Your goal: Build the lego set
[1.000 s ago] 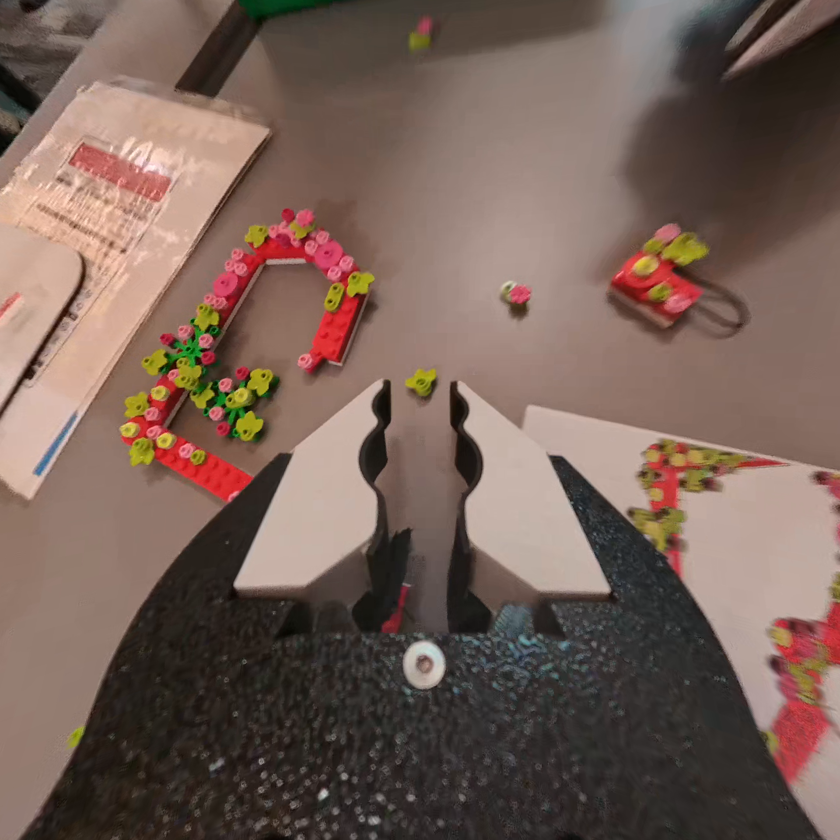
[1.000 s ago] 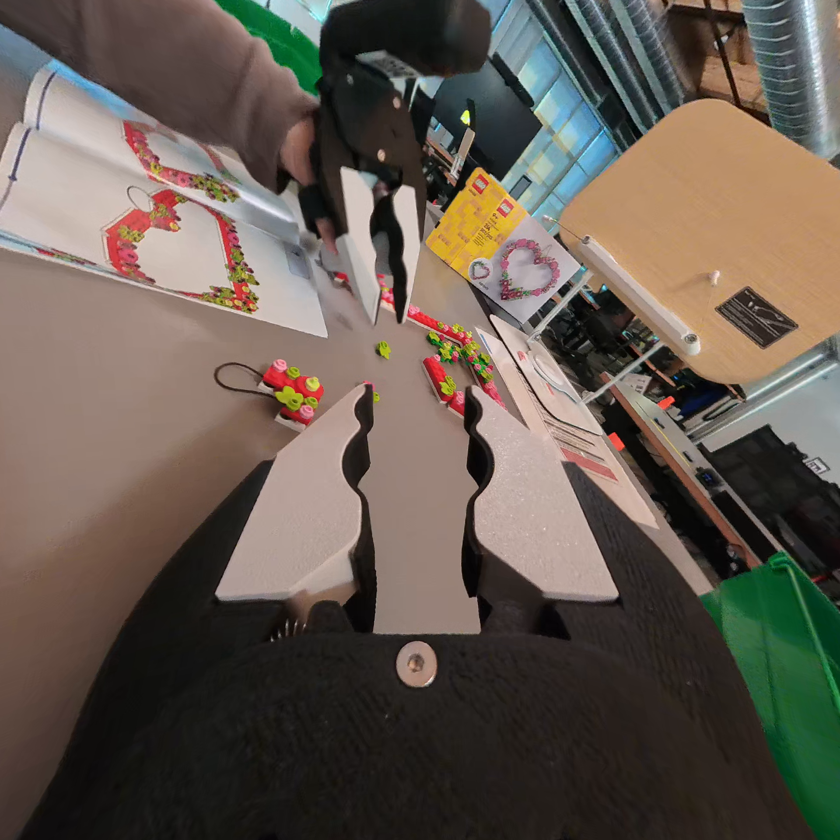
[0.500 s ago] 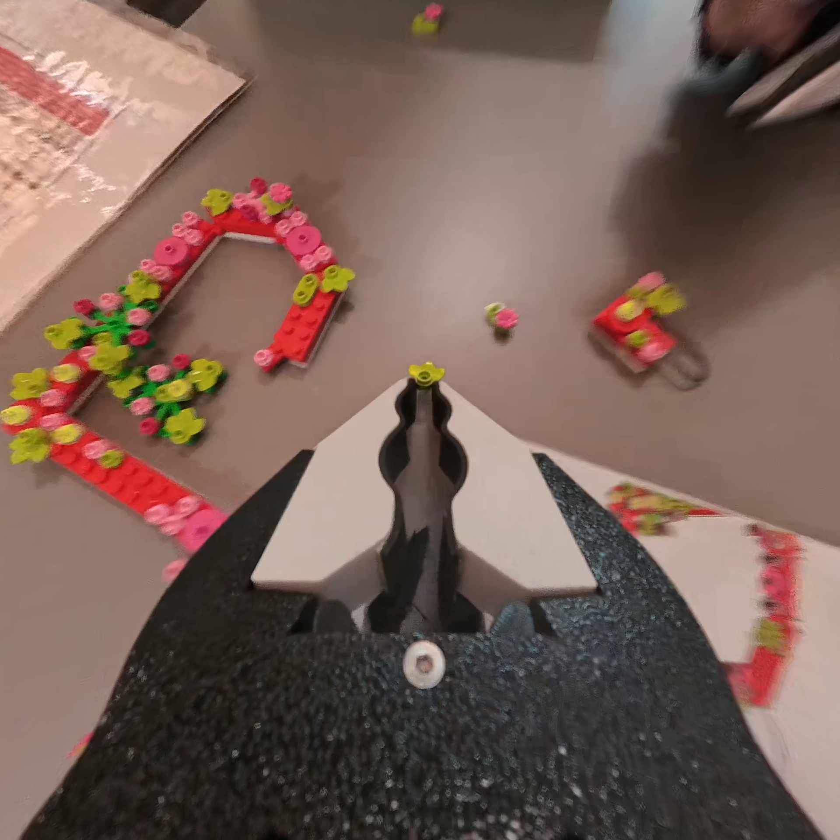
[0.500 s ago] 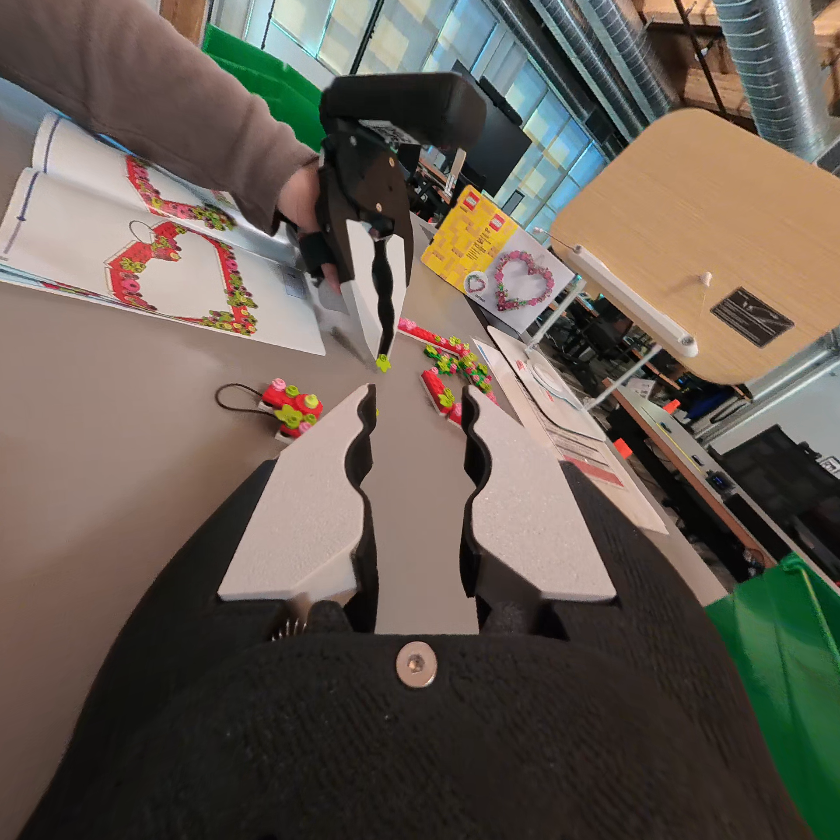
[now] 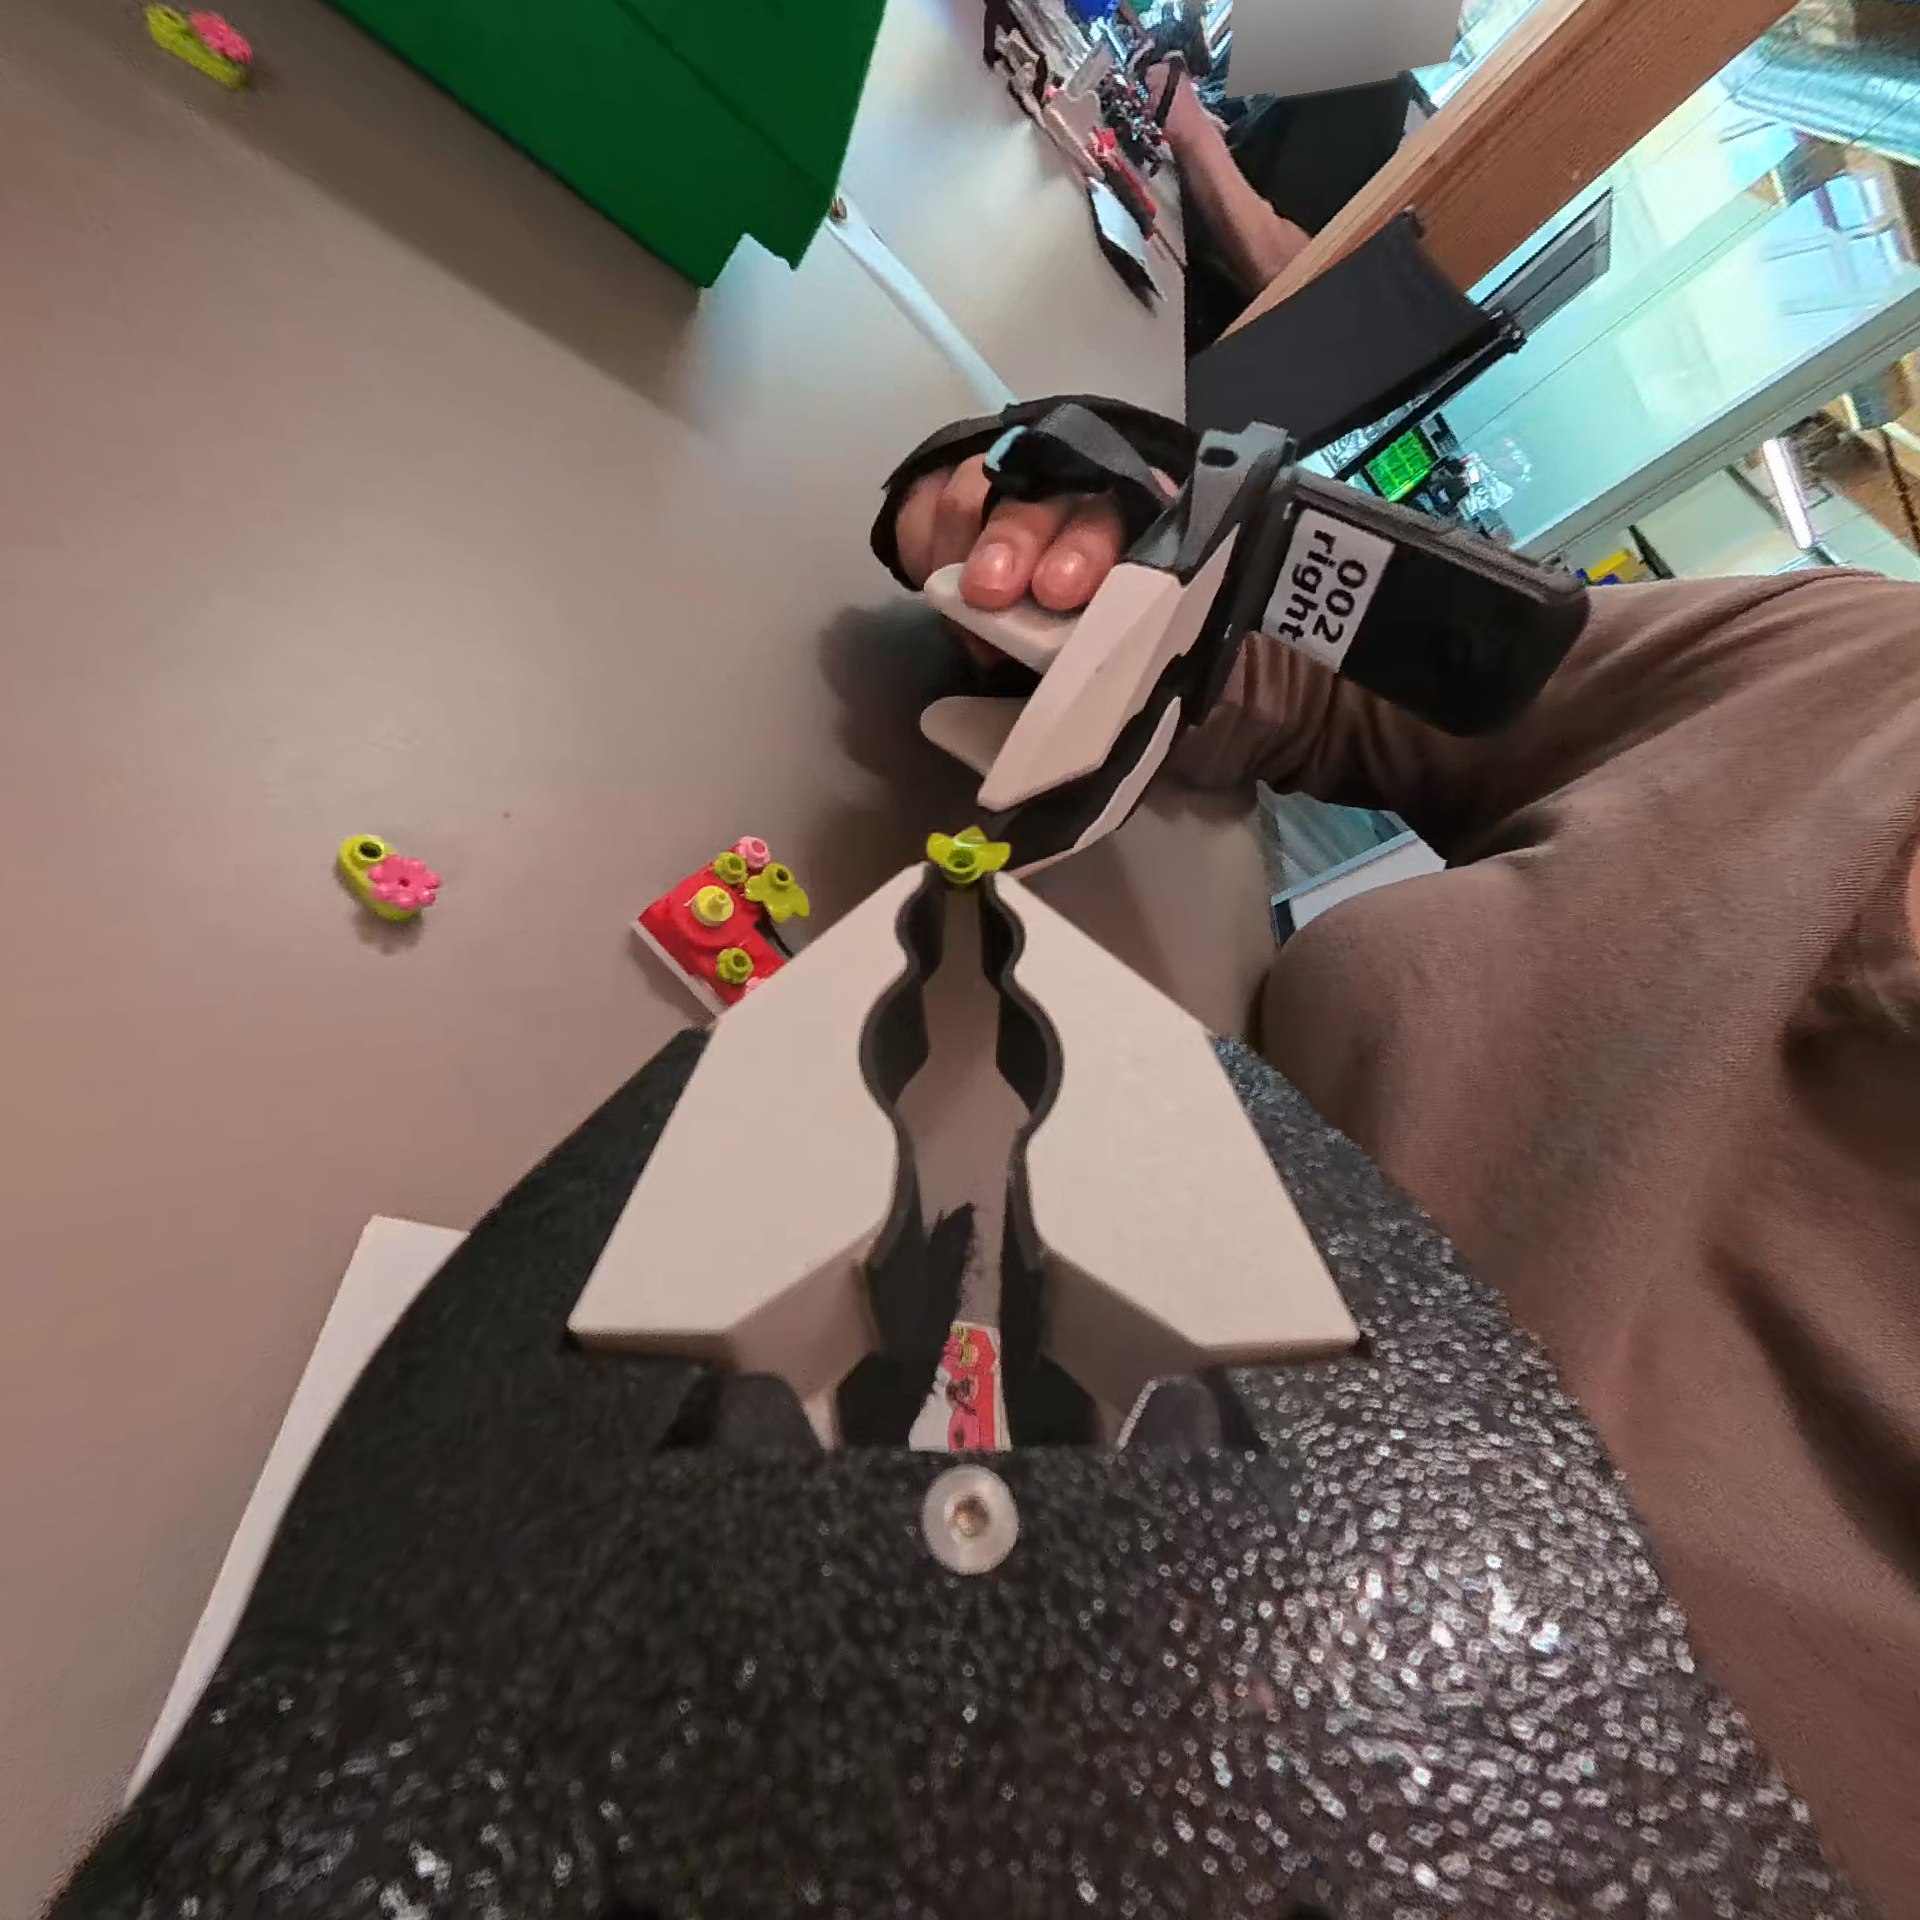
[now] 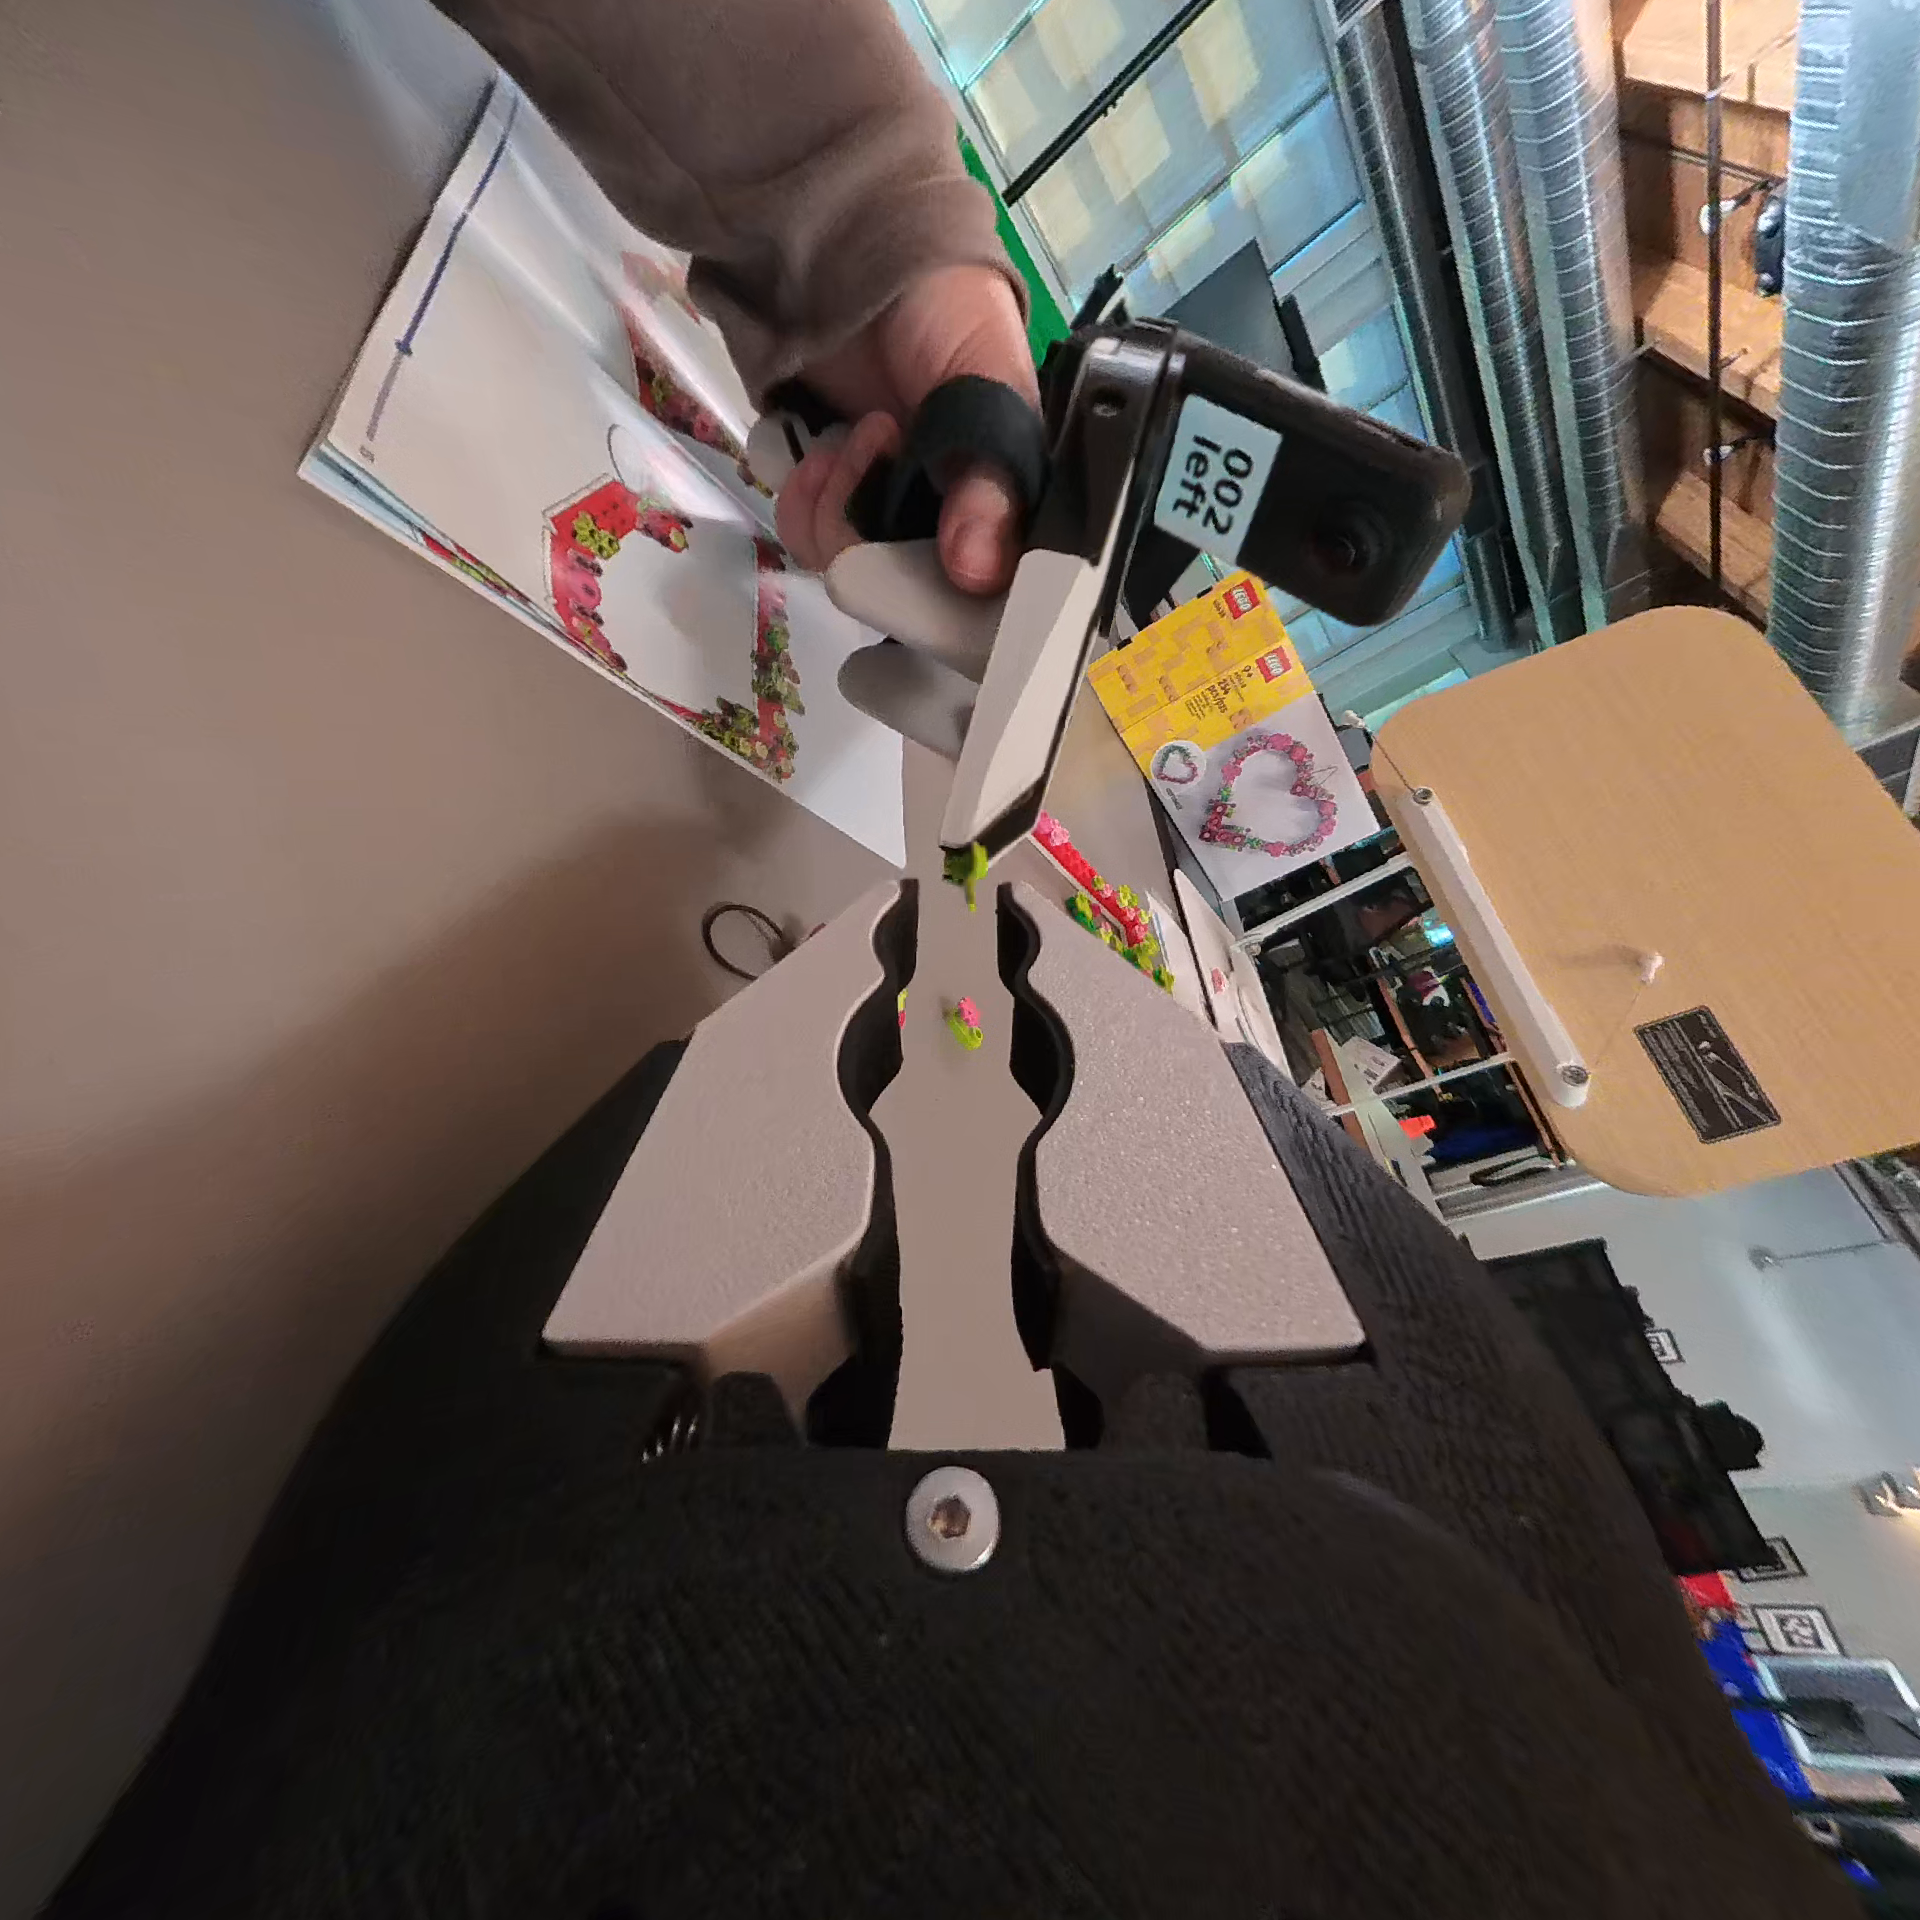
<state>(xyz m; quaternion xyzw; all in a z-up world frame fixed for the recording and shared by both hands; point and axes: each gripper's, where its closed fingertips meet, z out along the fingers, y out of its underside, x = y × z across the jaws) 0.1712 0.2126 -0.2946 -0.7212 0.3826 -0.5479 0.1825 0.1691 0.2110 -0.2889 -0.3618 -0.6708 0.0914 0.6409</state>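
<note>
My left gripper point(image 5: 964, 878) is shut on a small lime-green flower piece point(image 5: 966, 854) at its tips and holds it above the grey table. It also shows in the right wrist view point(image 6: 961, 854), tips pointing down with the lime flower piece point(image 6: 964, 868). My right gripper point(image 6: 956, 896) is open and empty, its tips just below and either side of that piece; it appears in the left wrist view point(image 5: 1023, 821), close to the flower. A small red block with lime and pink flowers point(image 5: 722, 925) lies on the table. The red heart frame point(image 6: 1101, 904) lies farther off.
A lime and pink flower pair point(image 5: 390, 878) and another point(image 5: 197, 36) lie loose on the table. The open instruction booklet point(image 6: 582, 540) lies to the left, the yellow set box point(image 6: 1236, 727) behind. A green bin point(image 5: 644, 114) stands at the table's edge.
My left gripper closed on the lime flower piece, lifted it off the table and swung it toward my right gripper. My right gripper stayed open and came up to meet it.
</note>
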